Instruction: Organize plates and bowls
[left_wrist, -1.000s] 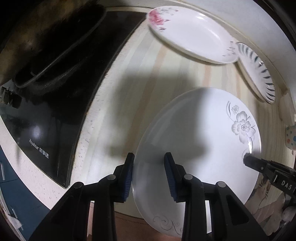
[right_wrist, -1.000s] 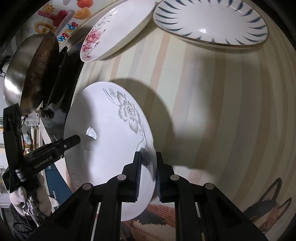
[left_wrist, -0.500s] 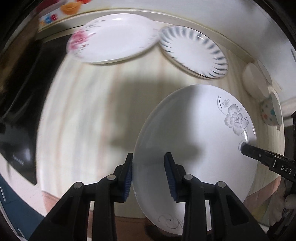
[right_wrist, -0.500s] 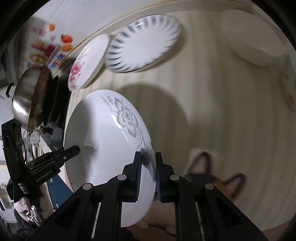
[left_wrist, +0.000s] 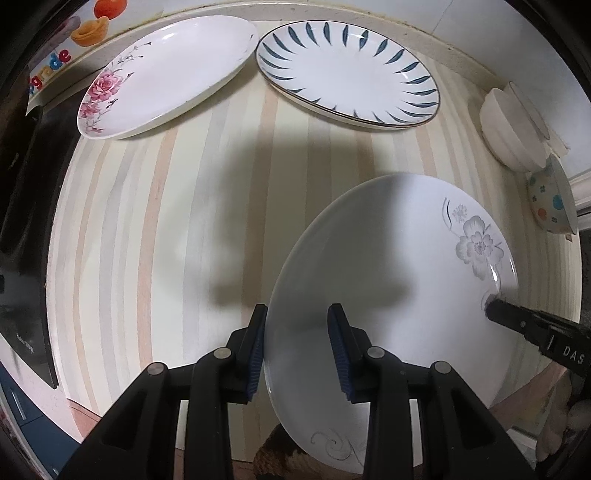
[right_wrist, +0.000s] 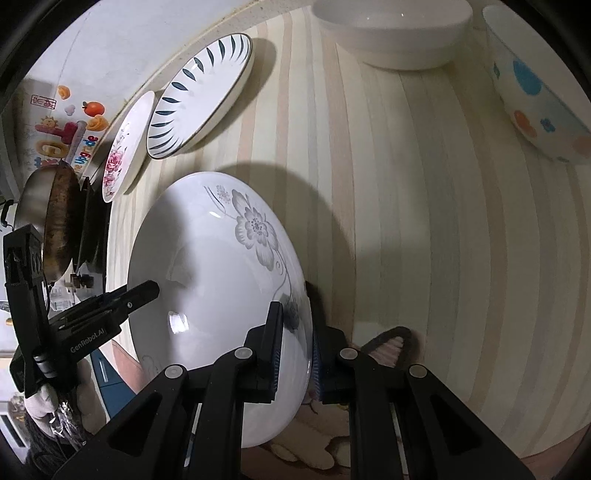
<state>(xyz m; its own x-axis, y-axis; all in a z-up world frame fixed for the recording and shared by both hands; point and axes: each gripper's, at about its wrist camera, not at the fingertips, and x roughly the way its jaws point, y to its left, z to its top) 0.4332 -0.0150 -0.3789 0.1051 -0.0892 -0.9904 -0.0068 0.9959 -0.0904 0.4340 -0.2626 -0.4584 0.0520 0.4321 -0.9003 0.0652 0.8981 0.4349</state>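
Spreading beneath everything, the striped tabletop (left_wrist: 166, 240) is seen below the grey-flowered plate (left_wrist: 388, 295), held above its near side, clamped at its left rim by the left claw (left_wrist: 297, 347) and at its right rim by the right claw (right_wrist: 295, 350).

On the side of the black plastic left gripper (right_wrist: 291, 354) seen from the right wrist view, white lettering reads "GenRobot.AI". In the left wrist view the black right gripper (left_wrist: 491, 301) reaching in at the edge carries the white letters "DAS", cut off by the frame. A colourful cartoon wall sticker (left_wrist: 48, 66) shows red and blue letters ending in "grade". Red characters on it in the other view are too small to read.
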